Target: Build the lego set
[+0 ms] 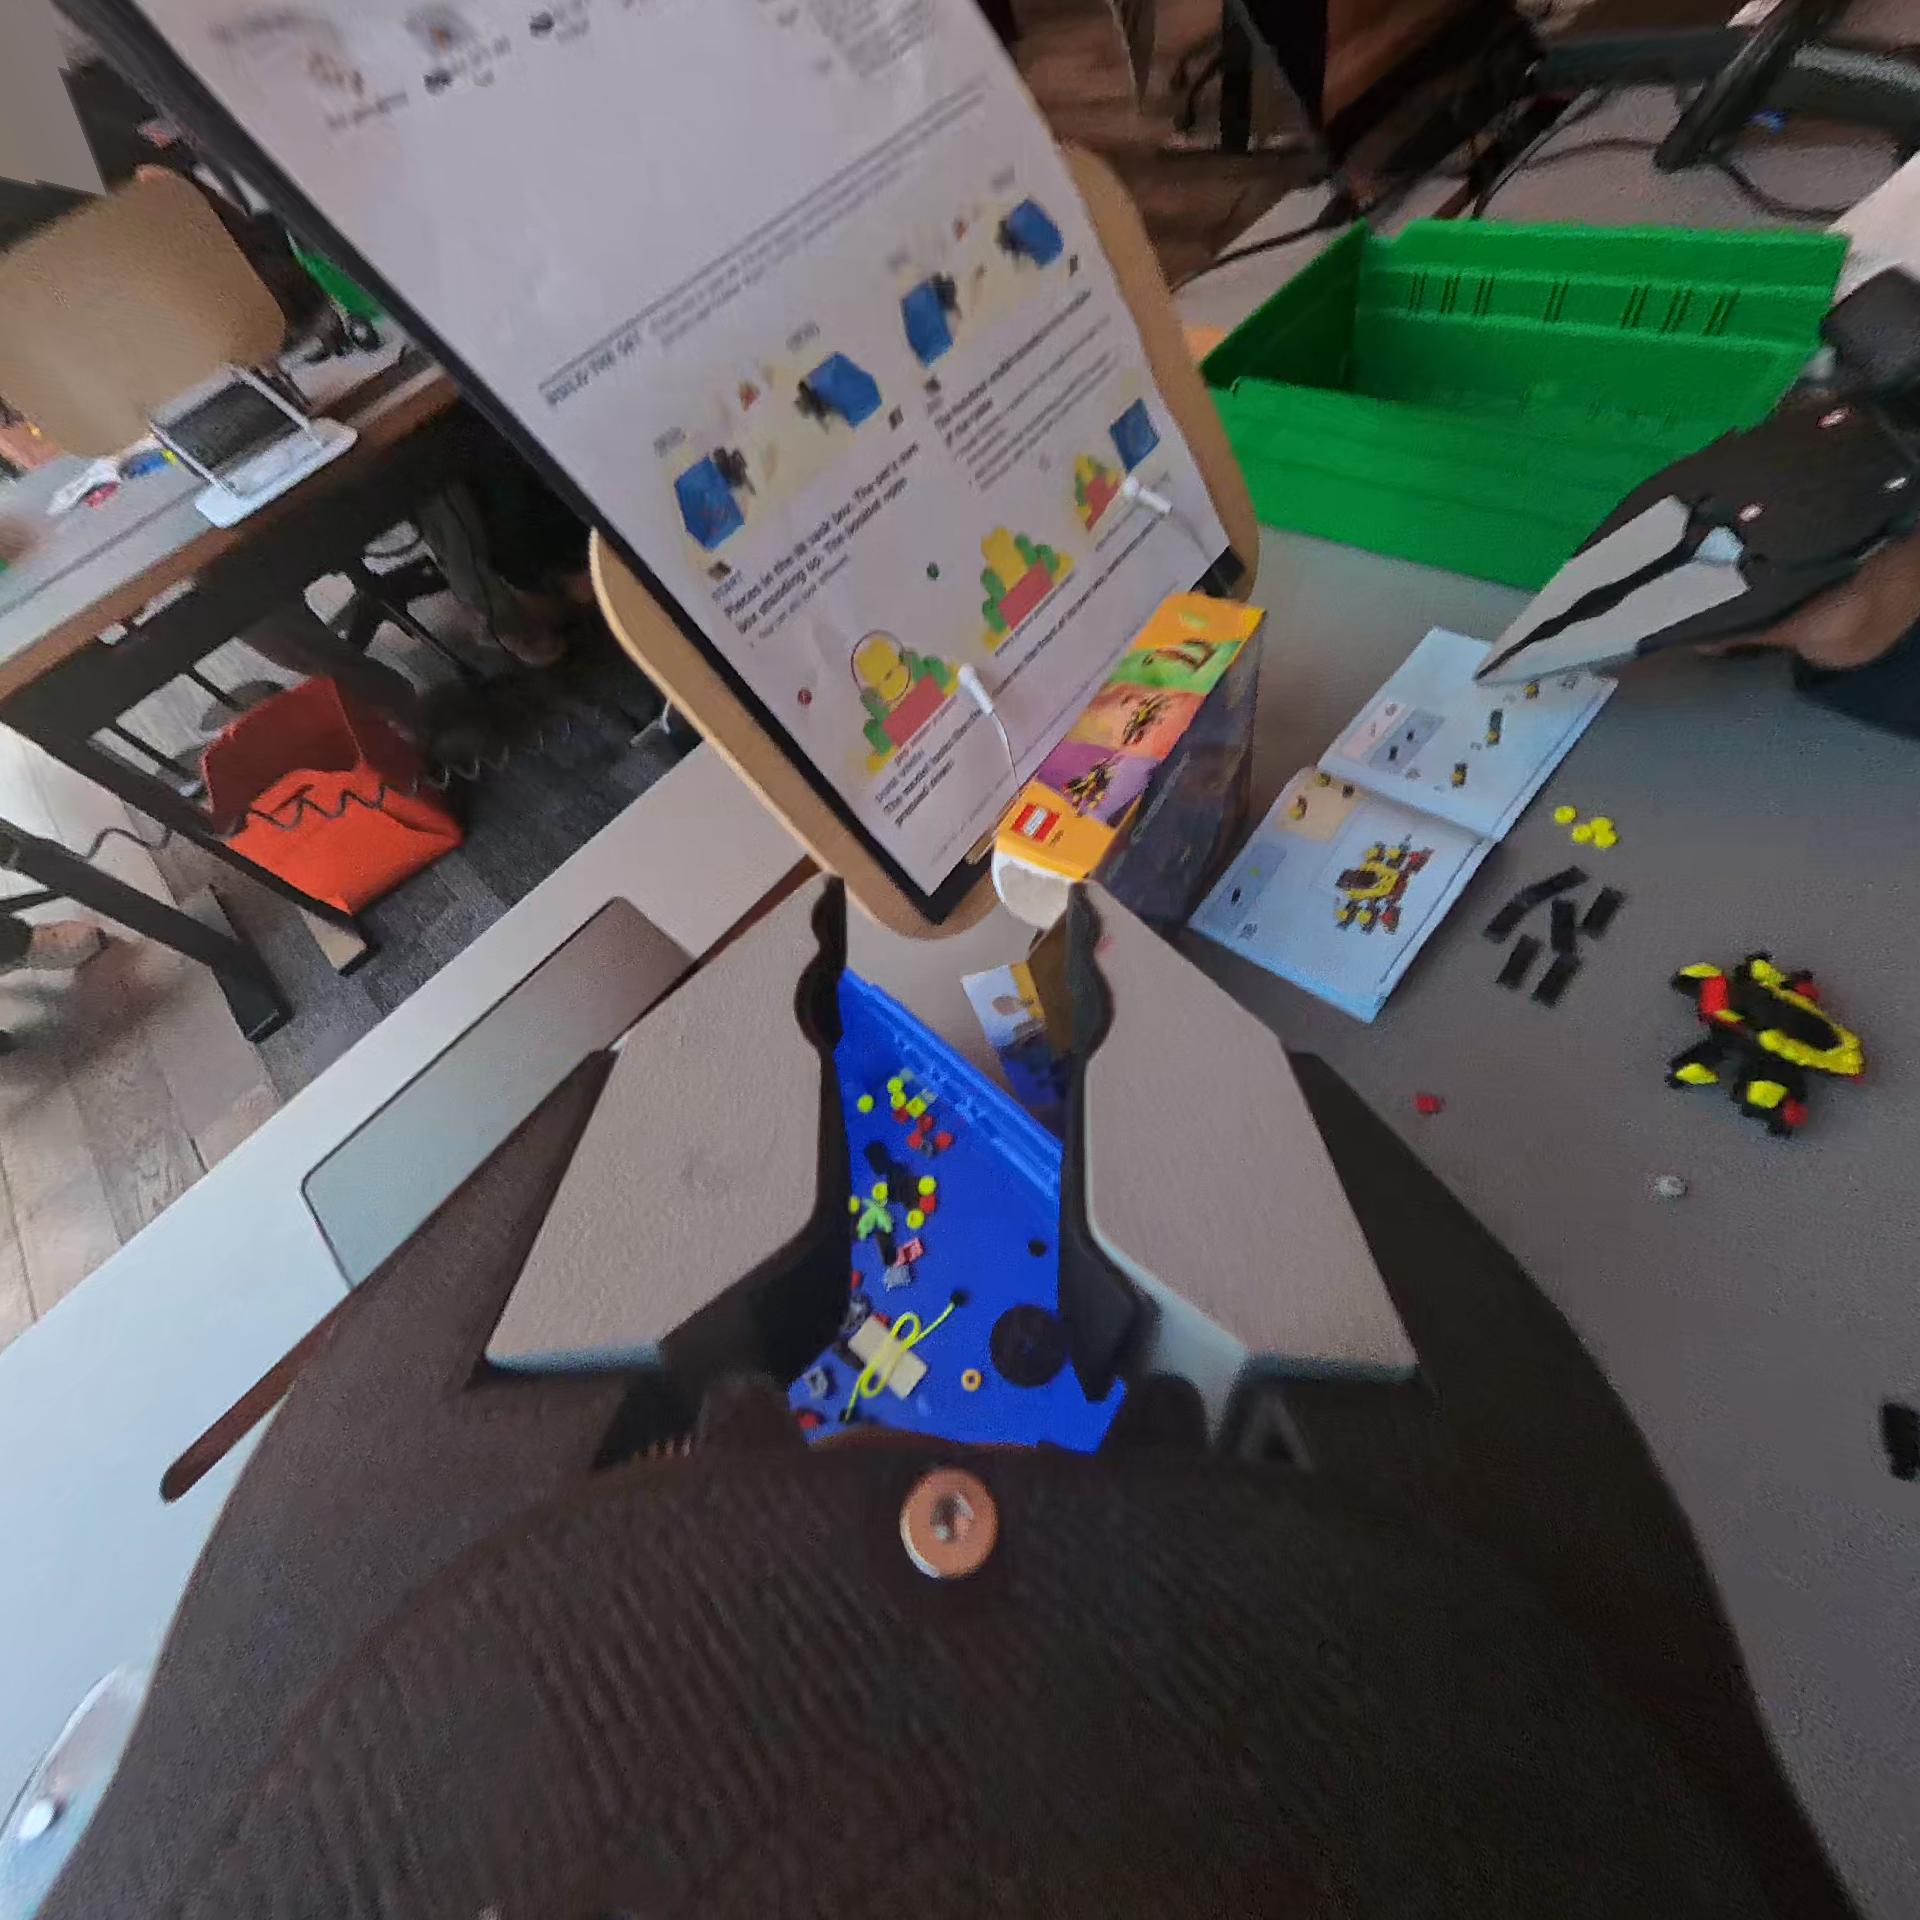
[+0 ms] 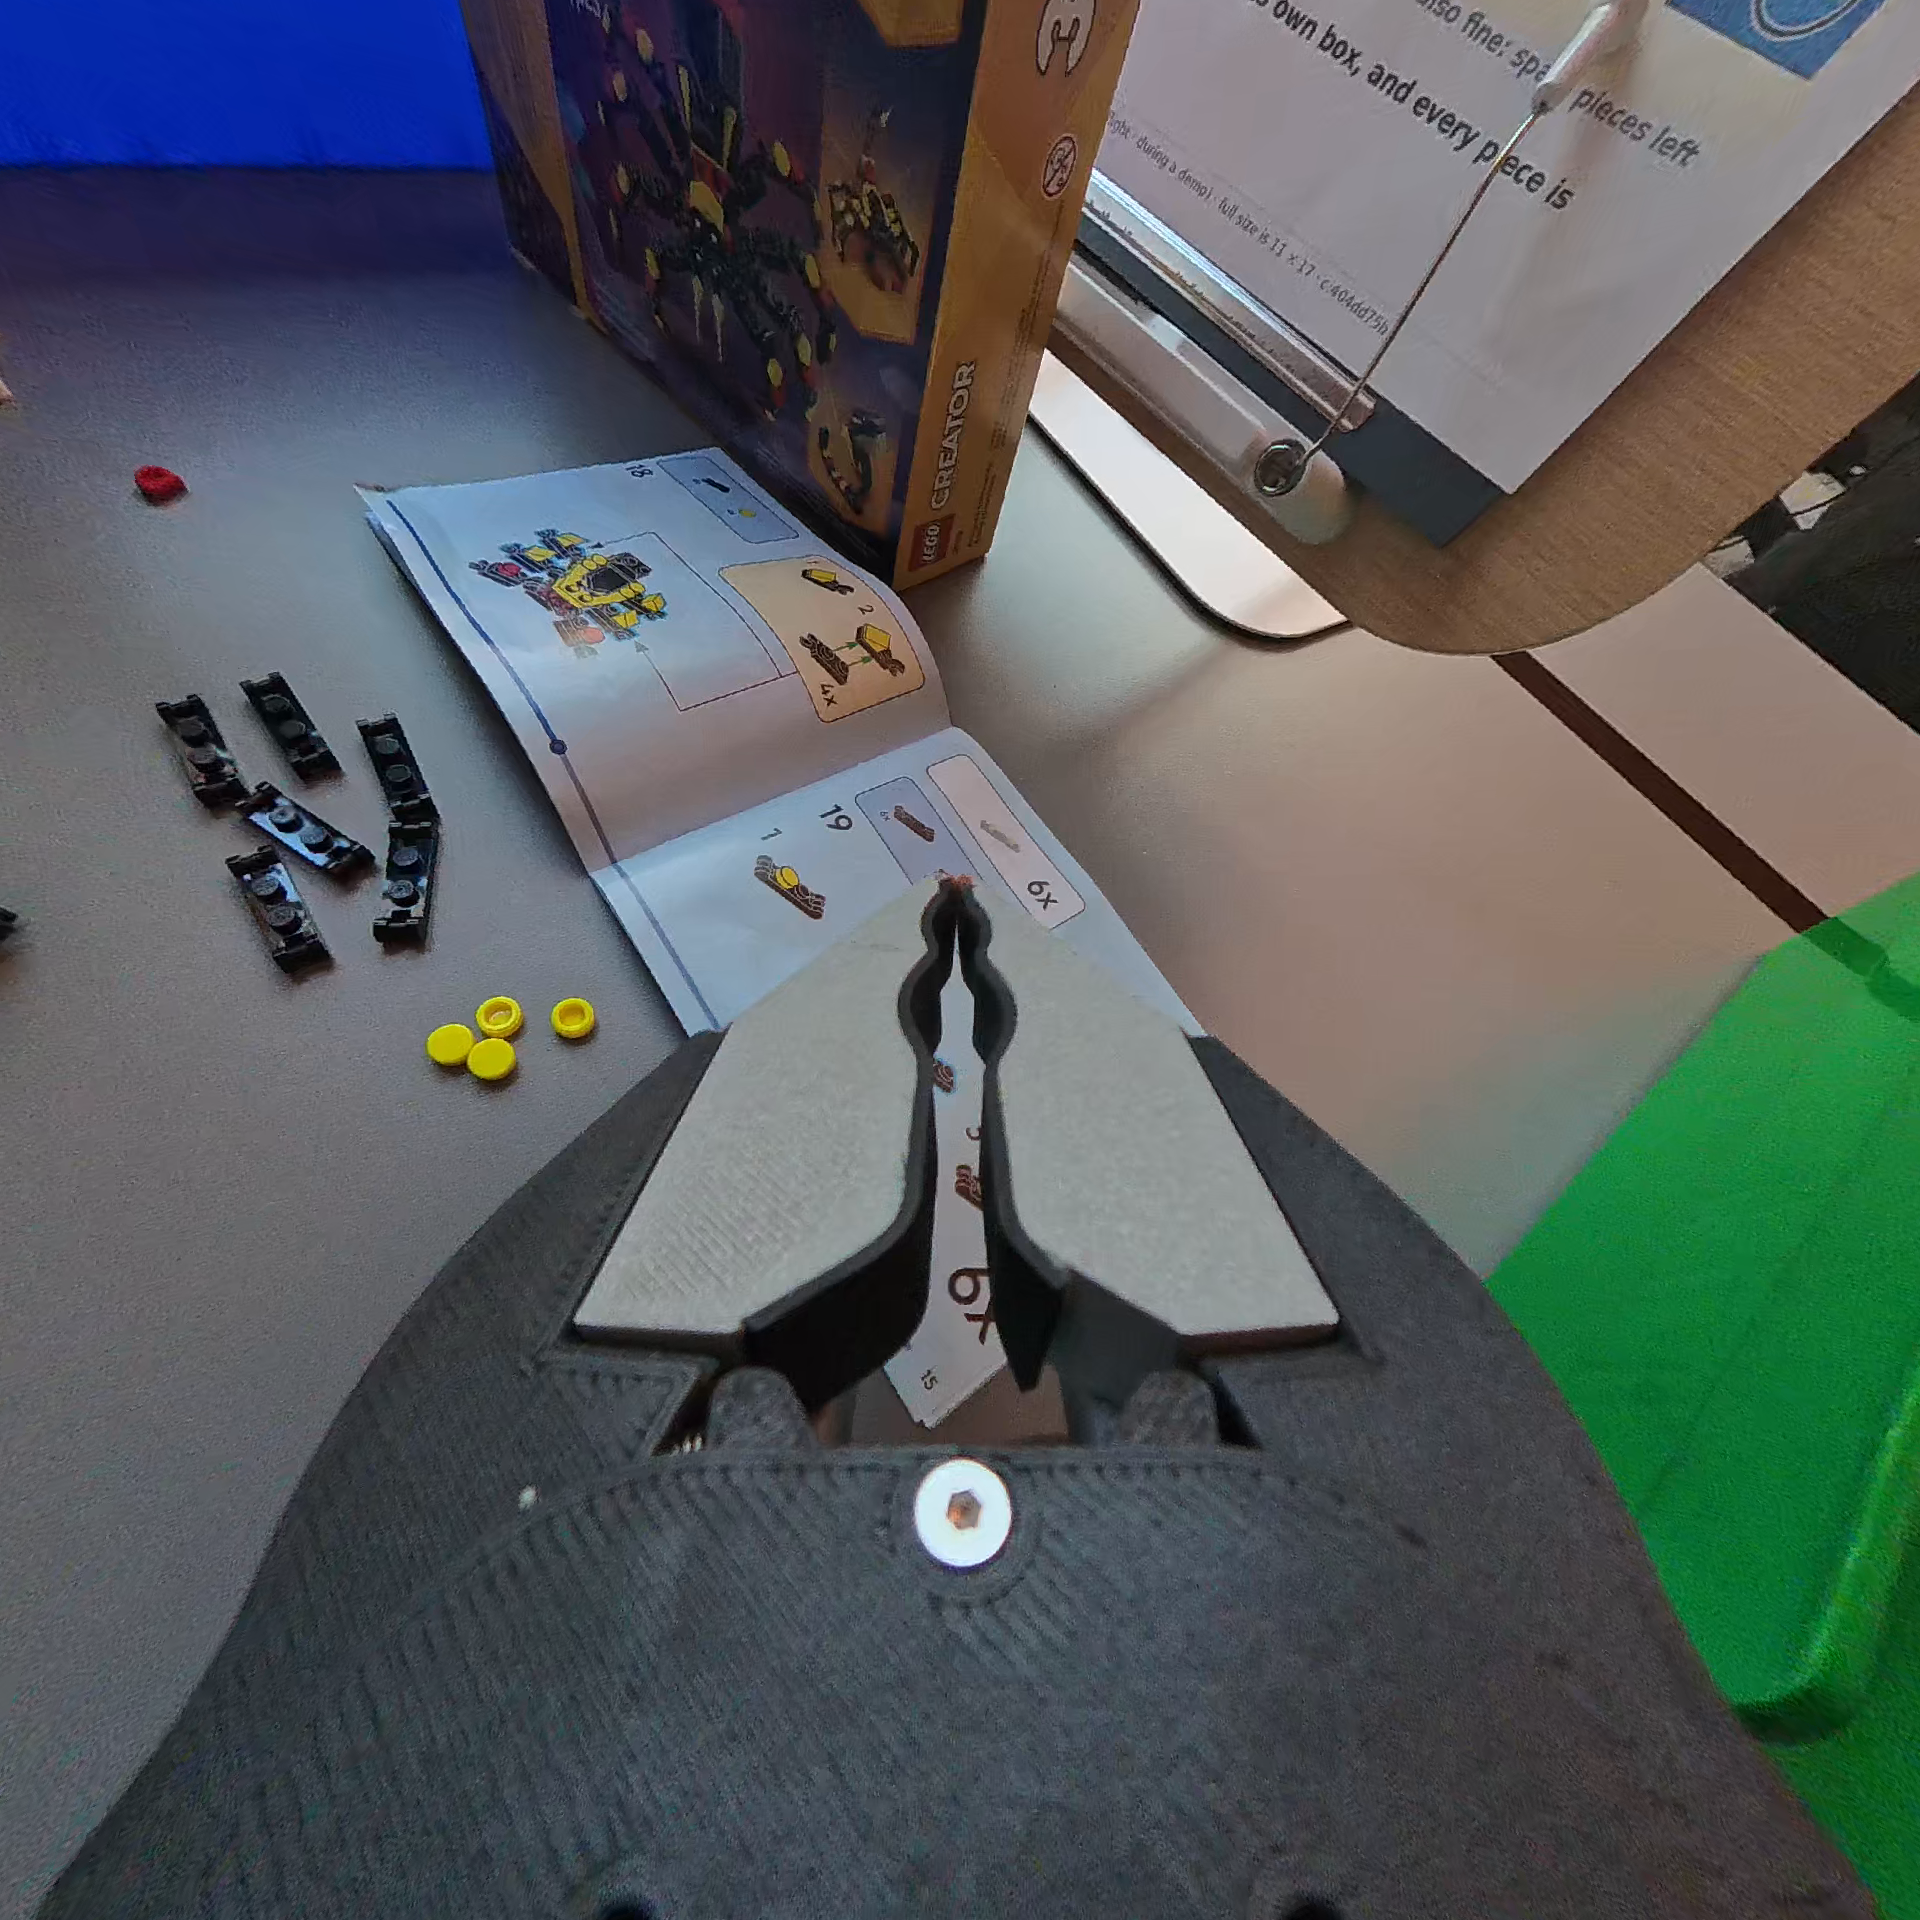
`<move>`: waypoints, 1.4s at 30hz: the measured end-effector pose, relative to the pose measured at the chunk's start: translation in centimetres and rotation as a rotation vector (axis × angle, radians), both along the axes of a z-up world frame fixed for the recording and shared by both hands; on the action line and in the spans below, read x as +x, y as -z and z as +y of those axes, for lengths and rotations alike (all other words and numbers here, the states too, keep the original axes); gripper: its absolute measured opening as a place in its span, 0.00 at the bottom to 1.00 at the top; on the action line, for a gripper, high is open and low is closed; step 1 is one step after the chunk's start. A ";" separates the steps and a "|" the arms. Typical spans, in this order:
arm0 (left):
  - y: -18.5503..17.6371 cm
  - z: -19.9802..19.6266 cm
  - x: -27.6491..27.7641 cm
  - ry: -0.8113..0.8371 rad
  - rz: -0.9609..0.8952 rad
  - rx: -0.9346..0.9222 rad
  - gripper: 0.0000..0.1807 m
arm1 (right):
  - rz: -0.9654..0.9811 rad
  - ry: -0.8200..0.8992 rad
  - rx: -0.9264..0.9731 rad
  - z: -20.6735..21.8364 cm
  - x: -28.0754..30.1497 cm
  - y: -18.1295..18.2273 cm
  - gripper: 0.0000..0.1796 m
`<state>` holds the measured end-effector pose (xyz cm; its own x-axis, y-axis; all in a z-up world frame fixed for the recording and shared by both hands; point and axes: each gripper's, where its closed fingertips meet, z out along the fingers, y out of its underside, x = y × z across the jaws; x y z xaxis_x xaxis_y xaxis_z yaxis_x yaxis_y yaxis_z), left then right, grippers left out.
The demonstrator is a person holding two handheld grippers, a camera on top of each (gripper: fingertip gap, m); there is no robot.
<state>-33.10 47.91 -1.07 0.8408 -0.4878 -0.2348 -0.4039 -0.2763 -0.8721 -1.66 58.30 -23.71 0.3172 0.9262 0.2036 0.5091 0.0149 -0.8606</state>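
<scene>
My left gripper [image 1: 956,914] is open and empty, held over a blue tray [image 1: 977,1226] of several small loose pieces. A partly built black, yellow and red model [image 1: 1766,1029] lies on the table to the right. My right gripper [image 2: 954,889] is shut, with nothing seen between its tips, which are at the open instruction booklet [image 2: 675,675]. It also shows in the left wrist view [image 1: 1496,670], at the booklet's [image 1: 1403,831] far edge. Several black plates [image 2: 301,810] and yellow round tiles [image 2: 499,1034] lie left of the booklet.
The set's box [image 2: 831,260] stands behind the booklet, beside a tilted board with a printed sheet [image 1: 831,416]. A green bin [image 1: 1507,395] sits at the far right. A small red piece [image 2: 159,481] lies loose on the grey table [image 2: 1351,883]. The gap from one gripper's tips to the other's is roughly 40 cm.
</scene>
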 end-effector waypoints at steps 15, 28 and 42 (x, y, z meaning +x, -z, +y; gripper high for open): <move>1.2 2.3 -1.7 -0.012 -0.026 -0.046 0.22 | -0.024 0.032 0.030 0.7 0.2 0.3 0.00; 5.1 3.4 -1.0 -0.009 0.067 -0.179 0.21 | -0.033 0.020 0.042 0.5 0.0 0.3 0.00; 8.4 4.9 -1.2 -0.043 0.121 -0.274 0.22 | 0.057 0.080 0.016 -0.3 0.0 -1.0 0.00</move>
<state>-34.27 52.83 -9.43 0.8361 -0.5112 -0.1992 -0.4830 -0.5138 -0.7090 -1.64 57.98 -22.75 0.4013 0.8944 0.1977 0.4591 -0.0096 -0.8883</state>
